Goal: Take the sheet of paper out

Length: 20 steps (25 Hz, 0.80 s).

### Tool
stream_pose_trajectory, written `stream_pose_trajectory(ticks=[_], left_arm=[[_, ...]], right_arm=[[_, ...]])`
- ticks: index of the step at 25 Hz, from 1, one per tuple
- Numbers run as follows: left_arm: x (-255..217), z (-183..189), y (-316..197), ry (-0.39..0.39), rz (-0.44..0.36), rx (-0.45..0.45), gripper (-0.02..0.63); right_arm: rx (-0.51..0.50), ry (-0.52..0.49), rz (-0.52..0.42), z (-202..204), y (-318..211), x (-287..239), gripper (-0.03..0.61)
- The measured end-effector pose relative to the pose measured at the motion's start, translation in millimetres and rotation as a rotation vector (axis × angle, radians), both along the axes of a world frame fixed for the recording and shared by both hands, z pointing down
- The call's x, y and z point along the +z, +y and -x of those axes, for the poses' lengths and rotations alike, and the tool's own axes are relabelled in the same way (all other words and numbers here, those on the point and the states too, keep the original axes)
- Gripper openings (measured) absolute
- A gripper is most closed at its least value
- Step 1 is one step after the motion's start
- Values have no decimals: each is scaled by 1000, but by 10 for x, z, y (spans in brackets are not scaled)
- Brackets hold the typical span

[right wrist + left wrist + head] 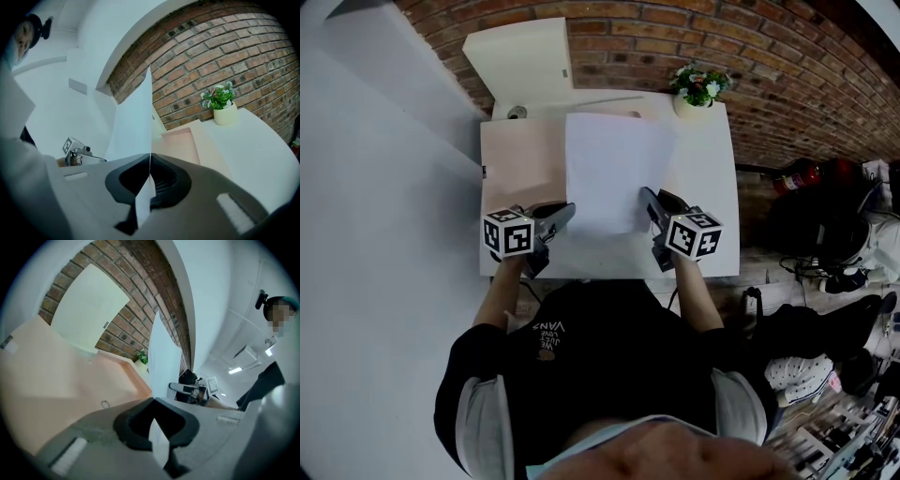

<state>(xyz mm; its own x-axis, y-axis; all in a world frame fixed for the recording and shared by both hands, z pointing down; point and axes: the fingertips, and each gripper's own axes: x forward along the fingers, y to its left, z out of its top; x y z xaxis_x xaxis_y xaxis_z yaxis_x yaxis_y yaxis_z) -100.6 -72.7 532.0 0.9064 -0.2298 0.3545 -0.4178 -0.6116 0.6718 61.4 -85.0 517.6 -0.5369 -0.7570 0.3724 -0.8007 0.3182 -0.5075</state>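
Note:
A white sheet of paper (614, 169) hangs in the air over the table, held by its two near corners. My left gripper (565, 214) is shut on the sheet's near left corner, and the paper edge shows pinched between its jaws (157, 441). My right gripper (648, 197) is shut on the near right corner, where the sheet (133, 122) rises from the closed jaws. Under the paper lies a peach-coloured open case (520, 159), its white lid (520, 61) standing up against the brick wall. Each gripper also shows in the other's view, left gripper (75, 150) and right gripper (187, 389).
A small potted plant (698, 89) stands at the table's far right corner (220, 105). The white table (712, 187) ends close in front of the person. A red fire extinguisher (797, 175) and bags lie on the floor to the right.

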Motion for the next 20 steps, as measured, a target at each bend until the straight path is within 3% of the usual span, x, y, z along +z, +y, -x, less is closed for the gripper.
stream_pose_trajectory(ticks=[20], left_arm=[[255,141,209,1,81,7,2]], right_arm=[[9,33,108,168,134,320,0]])
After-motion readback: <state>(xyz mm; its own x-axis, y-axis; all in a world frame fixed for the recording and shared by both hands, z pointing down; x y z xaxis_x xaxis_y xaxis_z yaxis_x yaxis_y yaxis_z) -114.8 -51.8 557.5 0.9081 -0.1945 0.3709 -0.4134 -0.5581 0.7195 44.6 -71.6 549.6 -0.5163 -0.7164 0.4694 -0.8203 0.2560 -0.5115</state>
